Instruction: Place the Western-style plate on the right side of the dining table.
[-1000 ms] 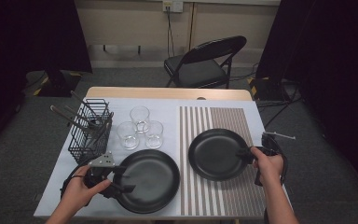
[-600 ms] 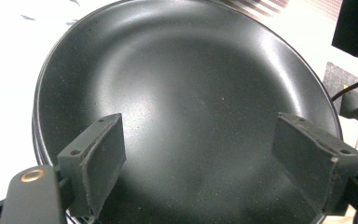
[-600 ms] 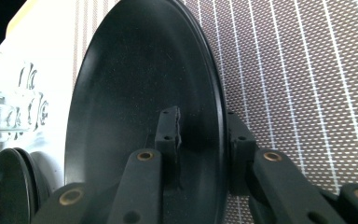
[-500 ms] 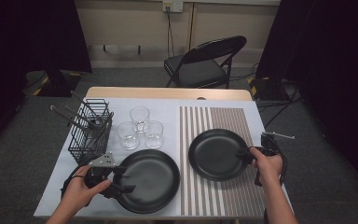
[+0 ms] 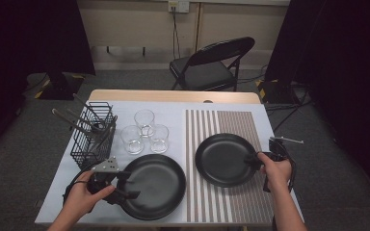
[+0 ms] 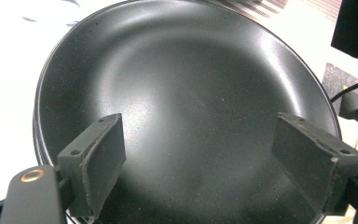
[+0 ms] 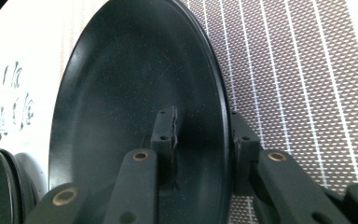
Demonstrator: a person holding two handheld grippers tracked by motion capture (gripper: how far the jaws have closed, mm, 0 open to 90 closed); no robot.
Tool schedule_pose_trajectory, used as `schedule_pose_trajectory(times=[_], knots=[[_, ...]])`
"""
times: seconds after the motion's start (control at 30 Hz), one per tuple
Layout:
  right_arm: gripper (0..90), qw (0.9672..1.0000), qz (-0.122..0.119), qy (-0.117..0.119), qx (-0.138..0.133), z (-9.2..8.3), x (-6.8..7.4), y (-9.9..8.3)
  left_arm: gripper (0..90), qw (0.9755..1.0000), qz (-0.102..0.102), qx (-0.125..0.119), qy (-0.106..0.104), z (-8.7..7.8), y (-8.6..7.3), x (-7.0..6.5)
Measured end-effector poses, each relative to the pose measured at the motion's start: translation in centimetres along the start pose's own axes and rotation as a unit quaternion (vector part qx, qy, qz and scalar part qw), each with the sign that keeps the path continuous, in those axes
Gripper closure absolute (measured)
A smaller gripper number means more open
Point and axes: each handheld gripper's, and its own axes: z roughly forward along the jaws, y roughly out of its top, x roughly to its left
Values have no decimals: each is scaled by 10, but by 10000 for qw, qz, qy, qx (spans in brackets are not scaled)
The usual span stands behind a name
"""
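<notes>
**Two black plates, one gripper at the outer rim of each**

Small plate (image 5: 221,160) lies flat on the striped mat (image 5: 231,124), right half of the tabletop (image 5: 168,109); large plate (image 5: 158,191) lies on the white cover, nearer the front edge and left of the mat; the two rims are near each other but apart.

Right gripper (image 5: 251,161) comes in level from the right, straddling the small plate's right rim; one pad inside the dish, one outside; its jaws have just been opening with the rim between them; in the right gripper view the opening is narrow and the pads look slack on the rim, so I read it as letting go rather than gripping.

Left gripper (image 5: 129,185) sits at the large plate's near-left rim, jaws wide, nothing between the pads; in the left gripper view the dish spreads ahead of and below both pads.

Key relation: each plate lies inward from its own gripper, towards the table's middle; the left hand is nearer the large plate, the right nearer the small one. Likely next for the right: back out to the right, clear of the rim.

Three glasses (image 5: 144,131) and a wire basket (image 5: 92,135) stand behind the large plate, well clear.
</notes>
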Motion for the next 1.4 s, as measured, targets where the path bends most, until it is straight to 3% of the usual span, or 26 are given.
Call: schedule_pose_trajectory(times=[0.8, 1.07, 1.13, 1.2, 1.4], knots=[[672, 9997, -117, -217, 14, 3, -3, -3, 171, 10000, 11, 36, -21, 1, -1, -1], [691, 9989, -233, -414, 20, 3, -5, -3, 171, 10000, 16, 43, -10, 1, -1, 0], [693, 9981, -296, -538, 3, 2, -7, -3, 171, 10000, 17, 36, -14, 1, -1, 0], [704, 9985, -233, -491, -42, 0, -9, -3, 171, 10000, 16, 37, -13, 1, 0, 0], [686, 9968, -460, -632, -178, -14, -4, 2, 171, 10000, 24, 47, -11, 1, 0, -1]])
